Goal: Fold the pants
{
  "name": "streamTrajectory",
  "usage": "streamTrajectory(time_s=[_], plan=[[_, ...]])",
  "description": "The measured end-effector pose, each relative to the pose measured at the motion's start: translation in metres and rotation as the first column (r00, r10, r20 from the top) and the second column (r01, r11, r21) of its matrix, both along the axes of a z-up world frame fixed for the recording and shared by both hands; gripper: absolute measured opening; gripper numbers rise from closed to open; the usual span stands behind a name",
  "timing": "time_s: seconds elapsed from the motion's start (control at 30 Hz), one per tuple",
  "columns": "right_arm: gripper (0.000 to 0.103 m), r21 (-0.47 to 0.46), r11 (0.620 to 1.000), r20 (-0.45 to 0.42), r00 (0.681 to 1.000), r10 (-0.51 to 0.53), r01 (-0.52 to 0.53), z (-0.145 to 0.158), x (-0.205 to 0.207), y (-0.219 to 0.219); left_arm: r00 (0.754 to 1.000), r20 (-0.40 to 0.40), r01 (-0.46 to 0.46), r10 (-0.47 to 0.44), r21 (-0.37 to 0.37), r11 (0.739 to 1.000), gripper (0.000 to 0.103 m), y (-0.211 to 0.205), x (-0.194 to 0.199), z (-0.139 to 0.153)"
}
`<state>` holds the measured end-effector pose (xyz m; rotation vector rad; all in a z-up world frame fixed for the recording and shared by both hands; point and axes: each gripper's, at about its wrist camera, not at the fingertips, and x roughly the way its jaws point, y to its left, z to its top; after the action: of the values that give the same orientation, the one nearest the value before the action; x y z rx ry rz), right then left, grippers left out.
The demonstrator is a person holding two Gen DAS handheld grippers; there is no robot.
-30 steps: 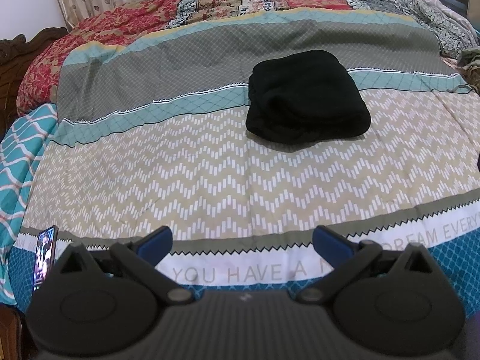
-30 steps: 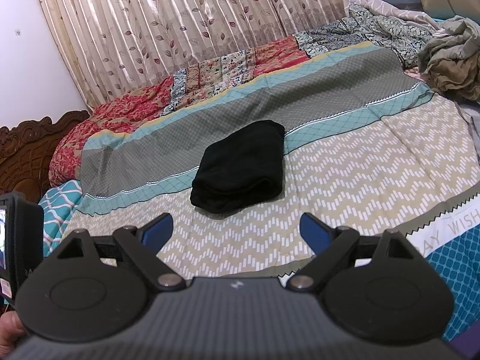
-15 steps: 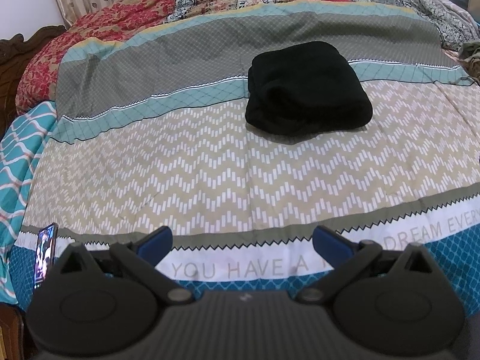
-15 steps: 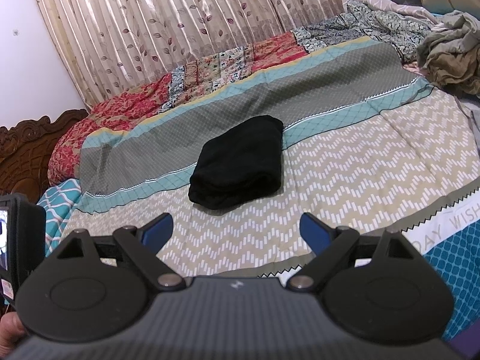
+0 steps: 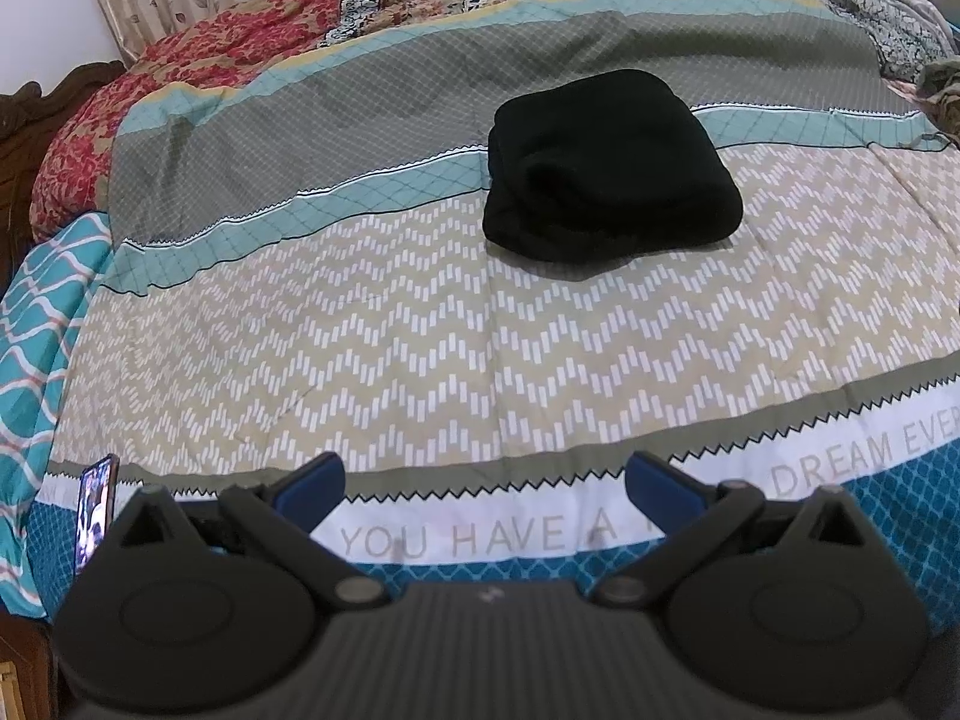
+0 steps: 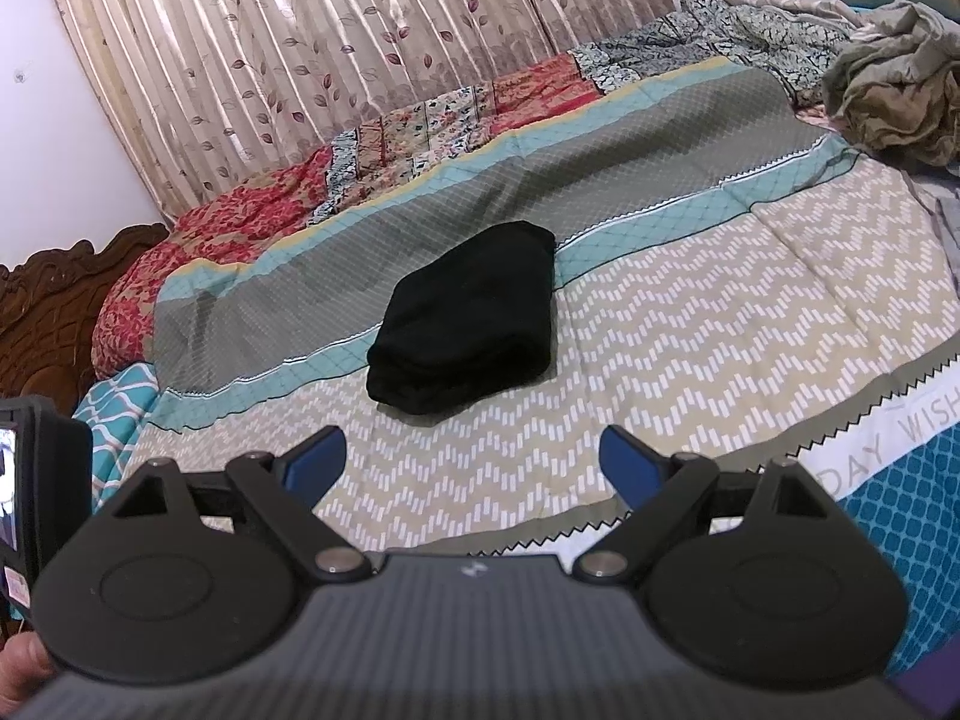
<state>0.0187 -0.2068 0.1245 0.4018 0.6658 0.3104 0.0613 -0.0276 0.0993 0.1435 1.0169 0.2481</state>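
We see the black pants [image 5: 606, 168] lying folded into a compact bundle on the patterned bedspread [image 5: 420, 360], above centre in both wrist views. Our left gripper [image 5: 485, 483] sits at the bottom of its frame with jaws spread wide and nothing between them; our right gripper [image 6: 473, 457] likewise stands released, well short of the pants.
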Motion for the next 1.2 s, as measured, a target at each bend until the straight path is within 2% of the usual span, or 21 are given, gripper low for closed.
streamTrajectory(time_s=[0.93,1.2], plan=[[0.093,0.006,1.0,-0.018,1.0,-0.021,0.021,-0.012,0.013,-0.007,0.998,-0.042,0.037,-0.037,0.001,0.999,0.103,-0.01,0.022,-0.017],[0.093,0.011,1.0,-0.032,0.999,-0.029,0.029,-0.017,0.017,-0.008,0.997,-0.063,0.04,-0.041,-0.023,0.999,0.103,-0.012,0.027,-0.024]])
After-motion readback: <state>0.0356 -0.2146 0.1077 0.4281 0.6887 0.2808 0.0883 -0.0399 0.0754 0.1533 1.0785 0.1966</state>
